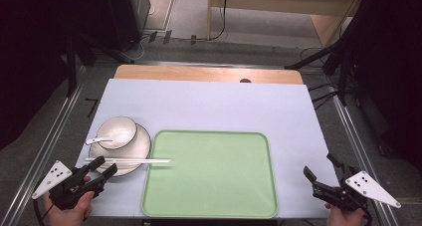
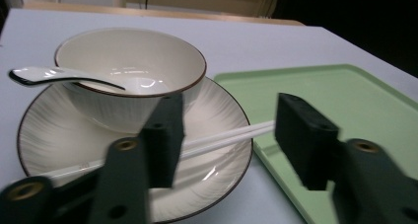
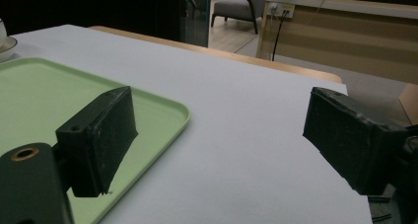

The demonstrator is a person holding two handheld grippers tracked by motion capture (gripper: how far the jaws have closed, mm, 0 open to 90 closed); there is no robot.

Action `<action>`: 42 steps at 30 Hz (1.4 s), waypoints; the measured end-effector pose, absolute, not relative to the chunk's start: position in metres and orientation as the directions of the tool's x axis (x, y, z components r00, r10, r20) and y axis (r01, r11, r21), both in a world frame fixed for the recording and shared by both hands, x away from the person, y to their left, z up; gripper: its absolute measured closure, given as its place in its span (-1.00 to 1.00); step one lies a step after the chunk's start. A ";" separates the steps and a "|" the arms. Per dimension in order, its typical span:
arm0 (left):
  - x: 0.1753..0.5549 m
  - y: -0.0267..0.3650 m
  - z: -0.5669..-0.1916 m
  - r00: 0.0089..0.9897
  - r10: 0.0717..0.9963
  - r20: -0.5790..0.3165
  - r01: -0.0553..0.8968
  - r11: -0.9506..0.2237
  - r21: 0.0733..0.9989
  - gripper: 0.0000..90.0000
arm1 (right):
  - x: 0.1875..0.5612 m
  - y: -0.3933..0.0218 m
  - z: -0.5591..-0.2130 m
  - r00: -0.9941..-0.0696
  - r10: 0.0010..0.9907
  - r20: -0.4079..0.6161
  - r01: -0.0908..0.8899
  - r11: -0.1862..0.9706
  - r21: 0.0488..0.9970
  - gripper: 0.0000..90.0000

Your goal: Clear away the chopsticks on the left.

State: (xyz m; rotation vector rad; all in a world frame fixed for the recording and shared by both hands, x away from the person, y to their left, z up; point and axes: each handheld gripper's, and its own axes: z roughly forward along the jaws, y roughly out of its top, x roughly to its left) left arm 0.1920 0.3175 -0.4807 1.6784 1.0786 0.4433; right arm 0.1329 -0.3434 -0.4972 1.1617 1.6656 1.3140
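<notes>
L gripper (image 1: pixel 102 167) at table's 7 o'clock, jaws partly open astride the white chopsticks (image 1: pixel 130 161), pads not pressing them. Chopsticks lie across plate (image 1: pixel 143 145) at its 6 o'clock, tips over the green tray (image 1: pixel 214 206) edge; bowl (image 1: pixel 119 130) w/ spoon (image 1: pixel 97 141) sits on plate at 11 o'clock. R gripper (image 1: pixel 321 173) at 5 o'clock, jaws wide, holding nothing, just right of tray.

So the tray (image 1: pixel 211 173) sits mid-tabletop (image 1: pixel 209 104), with the plate (image 1: pixel 141 148) just left of it. The bowl (image 1: pixel 118 131) is on the plate, spoon (image 1: pixel 98 141) resting in it, and the chopsticks (image 1: pixel 130 161) lie across the plate's near edge onto the tray.
</notes>
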 end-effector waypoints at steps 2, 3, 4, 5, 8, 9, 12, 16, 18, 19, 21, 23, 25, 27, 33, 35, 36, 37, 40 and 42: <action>0.195 0.315 -0.482 0.534 0.818 -0.215 0.464 -0.070 0.883 0.59 | 0.132 -0.343 -0.497 -0.349 0.937 -0.001 0.213 0.080 0.974 -0.72; 0.196 0.313 -0.482 0.540 0.811 -0.225 0.479 -0.076 0.874 0.73 | 0.132 -0.343 -0.498 -0.349 0.937 -0.001 0.214 0.081 0.973 -0.72; 0.198 0.311 -0.482 0.541 0.809 -0.228 0.492 -0.086 0.866 0.85 | 0.132 -0.343 -0.498 -0.351 0.936 -0.003 0.214 0.083 0.973 -0.72; 0.200 0.309 -0.483 0.540 0.810 -0.229 0.505 -0.094 0.858 0.95 | 0.132 -0.343 -0.498 -0.354 0.935 -0.002 0.217 0.084 0.973 -0.72; 0.205 0.302 -0.486 0.543 0.803 -0.245 0.537 -0.108 0.837 1.00 | 0.132 -0.341 -0.499 -0.360 0.933 -0.006 0.224 0.092 0.970 -0.72; 0.206 0.299 -0.487 0.540 0.805 -0.244 0.548 -0.116 0.829 1.00 | 0.132 -0.340 -0.499 -0.364 0.931 -0.013 0.221 0.100 0.970 -0.72; 0.211 0.291 -0.490 0.540 0.808 -0.237 0.565 -0.139 0.813 1.00 | 0.133 -0.338 -0.500 -0.371 0.929 -0.015 0.222 0.104 0.969 -0.72; 0.216 0.281 -0.493 0.533 0.818 -0.218 0.585 -0.170 0.793 1.00 | 0.135 -0.335 -0.501 -0.375 0.927 -0.018 0.228 0.111 0.967 -0.72; 0.219 0.278 -0.495 0.532 0.820 -0.210 0.592 -0.183 0.785 1.00 | 0.136 -0.333 -0.501 -0.378 0.926 -0.021 0.228 0.115 0.967 -0.72; 0.220 0.276 -0.496 0.535 0.820 -0.203 0.593 -0.193 0.782 1.00 | 0.137 -0.333 -0.501 -0.381 0.924 -0.021 0.229 0.116 0.966 -0.72; 0.223 0.273 -0.497 0.541 0.818 -0.194 0.595 -0.209 0.776 1.00 | 0.138 -0.331 -0.502 -0.385 0.922 -0.023 0.229 0.120 0.966 -0.72; 0.227 0.269 -0.498 0.532 0.827 -0.181 0.599 -0.217 0.771 1.00 | 0.139 -0.330 -0.502 -0.389 0.921 -0.023 0.233 0.123 0.965 -0.72; 0.231 0.266 -0.499 0.531 0.829 -0.177 0.601 -0.220 0.768 1.00 | 0.139 -0.329 -0.503 -0.385 0.922 -0.028 0.239 0.129 0.962 -0.72; 0.234 0.264 -0.500 0.526 0.833 -0.172 0.606 -0.225 0.763 1.00 | 0.140 -0.329 -0.504 -0.390 0.921 -0.026 0.239 0.128 0.963 -0.72; 0.246 0.261 -0.503 0.503 0.847 -0.171 0.627 -0.222 0.747 1.00 | 0.141 -0.327 -0.505 -0.395 0.918 -0.023 0.245 0.129 0.961 -0.72; 0.251 0.258 -0.505 0.499 0.850 -0.167 0.641 -0.233 0.731 1.00 | 0.142 -0.327 -0.505 -0.396 0.918 -0.018 0.246 0.126 0.961 -0.72; 0.253 0.256 -0.505 0.496 0.854 -0.159 0.644 -0.239 0.726 1.00 | 0.142 -0.326 -0.505 -0.397 0.918 -0.018 0.247 0.125 0.961 -0.72; 0.255 0.255 -0.504 0.494 0.856 -0.154 0.645 -0.243 0.724 1.00 | 0.143 -0.326 -0.505 -0.397 0.918 -0.017 0.248 0.125 0.961 -0.72; 0.262 0.250 -0.501 0.486 0.862 -0.144 0.646 -0.243 0.724 1.00 | 0.144 -0.326 -0.506 -0.399 0.917 -0.019 0.250 0.128 0.960 -0.72; 0.266 0.247 -0.500 0.476 0.868 -0.141 0.649 -0.239 0.723 1.00 | 0.145 -0.325 -0.506 -0.399 0.917 -0.017 0.251 0.128 0.960 -0.72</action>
